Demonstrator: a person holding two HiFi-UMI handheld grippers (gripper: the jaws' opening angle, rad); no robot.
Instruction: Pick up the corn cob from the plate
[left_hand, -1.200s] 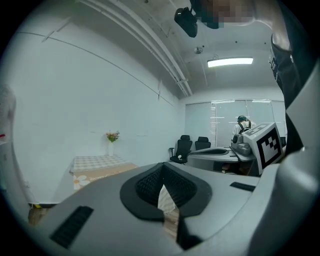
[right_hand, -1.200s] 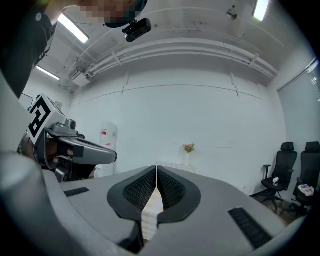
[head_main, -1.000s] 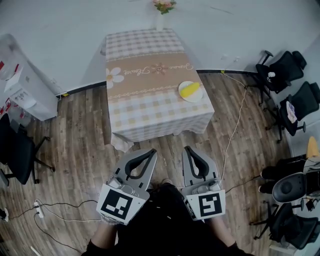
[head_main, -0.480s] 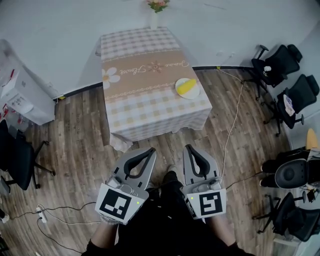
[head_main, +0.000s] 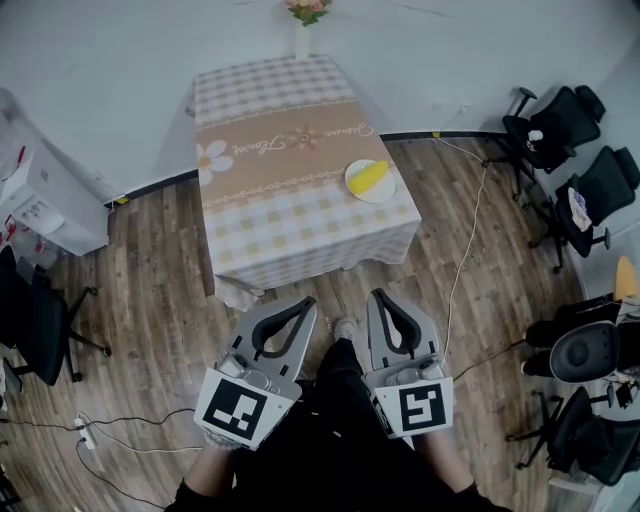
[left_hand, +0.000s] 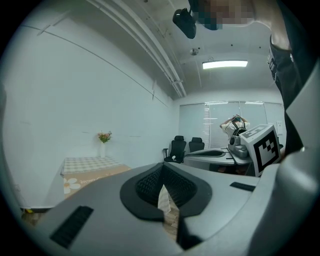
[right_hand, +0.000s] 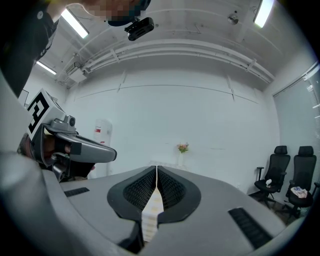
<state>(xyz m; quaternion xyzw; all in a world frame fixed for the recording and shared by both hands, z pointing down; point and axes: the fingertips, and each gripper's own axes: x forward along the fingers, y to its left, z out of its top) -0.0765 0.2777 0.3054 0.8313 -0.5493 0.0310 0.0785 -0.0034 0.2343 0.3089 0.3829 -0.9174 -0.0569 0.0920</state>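
Jaws together and empty on your left gripper (head_main: 303, 302) and right gripper (head_main: 378, 296), as a second ago. Well ahead, the counter (head_main: 290, 200) has drifted left in the head view, with the corn cob (head_main: 372, 177) on its plate (head_main: 357, 190).

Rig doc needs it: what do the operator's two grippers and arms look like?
Both look alike. The left gripper and right gripper have light grey moulded fingers with black ribbed pads lining a teardrop-shaped hollow. Each carries a white cube printed with black square markers. No cables show on them. The person wears black clothing.
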